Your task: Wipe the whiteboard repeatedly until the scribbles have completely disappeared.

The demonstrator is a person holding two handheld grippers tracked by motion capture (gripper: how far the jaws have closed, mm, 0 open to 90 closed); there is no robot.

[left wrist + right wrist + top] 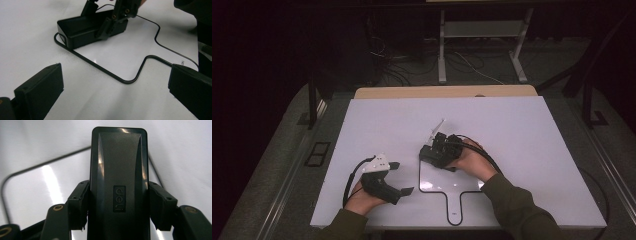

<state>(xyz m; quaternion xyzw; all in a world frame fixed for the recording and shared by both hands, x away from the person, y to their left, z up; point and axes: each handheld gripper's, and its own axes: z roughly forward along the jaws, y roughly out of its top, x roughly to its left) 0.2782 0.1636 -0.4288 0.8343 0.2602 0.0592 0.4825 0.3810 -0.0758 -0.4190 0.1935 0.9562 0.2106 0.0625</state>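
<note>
**Black case gripped over the outlined board – placement step**

Right hand-held gripper [435, 150]: jaws pinch a black rectangular case [119, 182] across its narrow width, 1 pad on each long side. The moulded word "deli" shows on its upper face in the right gripper view. In the left gripper view the case [82, 30] sits at the far corner of a white paddle-shaped board [447, 182] edged with a thin black line, its underside on or just above that surface; contact cannot be told. The board lies flat on the white worktop [512, 130], handle toward the person.

Left hand-held gripper [394, 177]: jaws spread, nothing between them, resting low on the worktop well apart from the case and aimed toward it.

Judgement: the step in hand is setting or positioning the case on the board. Next move calls for bringing the case down flat, square inside the black outline, then easing the right jaws apart without dragging it. The left gripper could steady the board at its handle if it slides.
</note>
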